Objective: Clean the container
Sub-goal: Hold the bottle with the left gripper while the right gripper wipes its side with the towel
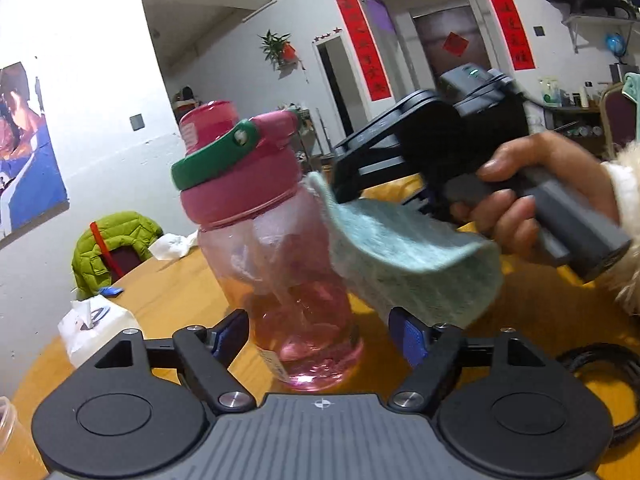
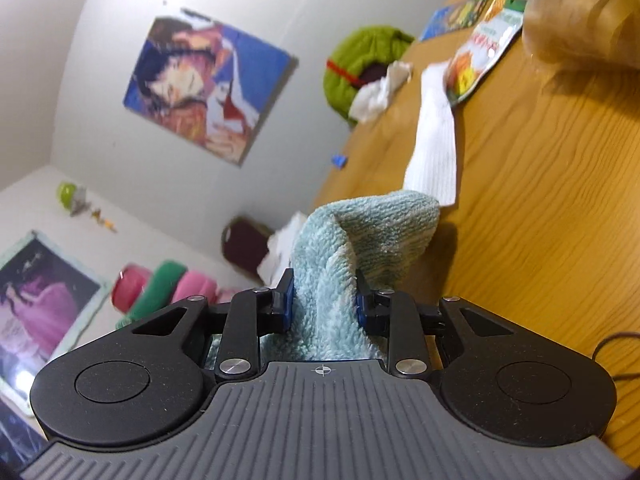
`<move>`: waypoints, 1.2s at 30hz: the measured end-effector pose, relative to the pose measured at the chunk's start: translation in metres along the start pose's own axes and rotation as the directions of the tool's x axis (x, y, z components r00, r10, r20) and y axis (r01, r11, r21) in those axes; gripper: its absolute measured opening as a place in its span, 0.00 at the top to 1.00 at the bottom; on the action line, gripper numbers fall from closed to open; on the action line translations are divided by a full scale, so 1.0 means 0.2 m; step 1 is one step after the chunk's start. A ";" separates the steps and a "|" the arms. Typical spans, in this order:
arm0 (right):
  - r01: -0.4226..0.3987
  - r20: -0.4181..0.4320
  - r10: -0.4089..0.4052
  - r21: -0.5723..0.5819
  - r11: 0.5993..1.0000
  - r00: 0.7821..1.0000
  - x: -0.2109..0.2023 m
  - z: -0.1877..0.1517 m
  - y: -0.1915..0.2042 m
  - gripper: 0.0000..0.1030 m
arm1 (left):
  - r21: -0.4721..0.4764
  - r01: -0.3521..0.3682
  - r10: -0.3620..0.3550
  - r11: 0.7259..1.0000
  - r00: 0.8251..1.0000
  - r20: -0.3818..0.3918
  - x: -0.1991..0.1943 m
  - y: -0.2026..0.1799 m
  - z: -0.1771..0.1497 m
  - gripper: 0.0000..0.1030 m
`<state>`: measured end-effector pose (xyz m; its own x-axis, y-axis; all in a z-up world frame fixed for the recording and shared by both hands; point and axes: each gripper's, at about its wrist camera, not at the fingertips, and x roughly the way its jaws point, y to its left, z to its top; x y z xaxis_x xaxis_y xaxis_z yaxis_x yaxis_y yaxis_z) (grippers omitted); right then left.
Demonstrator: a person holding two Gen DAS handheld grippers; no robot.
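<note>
A clear pink water bottle (image 1: pixel 288 272) with a pink lid and green handle stands tilted on the wooden table (image 1: pixel 184 292). My left gripper (image 1: pixel 320 336) is wide open, its blue-padded fingers either side of the bottle's base with gaps showing. My right gripper (image 2: pixel 324 300) is shut on a light blue towel (image 2: pixel 360 236). In the left wrist view the towel (image 1: pixel 404 256) hangs from the right gripper and touches the bottle's right side below the lid. The bottle's lid shows blurred at the lower left of the right wrist view (image 2: pixel 160 284).
A tissue pack (image 1: pixel 96 328) lies at the table's left edge, a crumpled tissue (image 1: pixel 172 246) beyond it. A green jacket hangs on a chair (image 1: pixel 112 248). A black cable (image 1: pixel 612 364) lies at right. A white cloth (image 2: pixel 434 140) and snack packet (image 2: pixel 484 48) lie on the table.
</note>
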<state>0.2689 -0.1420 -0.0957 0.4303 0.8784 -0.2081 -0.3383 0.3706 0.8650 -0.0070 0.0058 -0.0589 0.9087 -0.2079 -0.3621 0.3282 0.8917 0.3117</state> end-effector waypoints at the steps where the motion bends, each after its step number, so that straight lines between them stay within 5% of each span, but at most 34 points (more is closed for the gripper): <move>1: 0.001 -0.018 -0.001 -0.018 1.000 1.000 0.00 0.00 0.01 0.72 | -0.012 -0.002 0.002 1.000 1.000 0.002 0.01 0.02 0.00 0.28; 8: 0.005 -0.198 -0.048 -0.213 0.977 0.979 -0.03 -0.04 0.18 0.68 | -0.042 -0.014 0.014 0.999 1.000 0.012 0.06 0.09 -0.01 0.25; 14: 0.089 -0.113 -0.117 -0.230 0.969 0.987 -0.10 -0.08 0.17 0.73 | -0.041 0.014 -0.013 0.999 1.000 0.021 0.05 0.09 -0.01 0.25; 18: -0.072 0.046 0.081 -0.176 0.982 0.996 -0.25 -0.06 0.18 0.75 | -0.026 0.036 -0.035 0.999 0.999 0.031 0.05 0.06 0.00 0.25; 22: -0.303 0.106 0.303 -0.010 0.953 0.947 -0.30 -0.03 0.08 0.75 | -0.025 0.036 -0.035 0.999 0.999 0.033 0.05 0.06 0.00 0.25; 24: -0.248 0.053 0.247 0.027 0.968 0.968 -0.22 -0.04 0.03 0.75 | -0.035 0.034 -0.034 0.999 0.999 0.018 0.22 0.21 0.06 0.25; 27: -0.044 -0.061 0.046 0.033 0.999 0.997 -0.10 -0.07 -0.01 0.74 | -0.034 0.033 -0.033 0.999 0.999 0.018 0.27 0.27 0.06 0.25; 30: 0.159 -0.151 -0.162 -0.033 0.987 0.975 0.00 -0.11 -0.05 0.74 | -0.033 0.033 -0.033 0.999 0.999 0.018 0.32 0.33 0.05 0.25; 33: 0.186 -0.137 -0.199 -0.104 0.977 0.970 -0.01 -0.12 0.00 0.74 | -0.032 0.034 -0.033 0.999 0.999 0.018 0.37 0.38 0.04 0.25; 36: 0.051 -0.049 -0.058 -0.129 0.990 0.997 -0.12 -0.11 0.09 0.74 | -0.031 0.034 -0.033 0.999 0.999 0.022 0.32 0.33 0.03 0.25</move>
<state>0.2343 -0.1505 -0.0840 0.4074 0.8692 -0.2802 -0.4209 0.4510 0.7870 0.0747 0.0481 -0.0574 0.9027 -0.2466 -0.3526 0.3510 0.8960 0.2721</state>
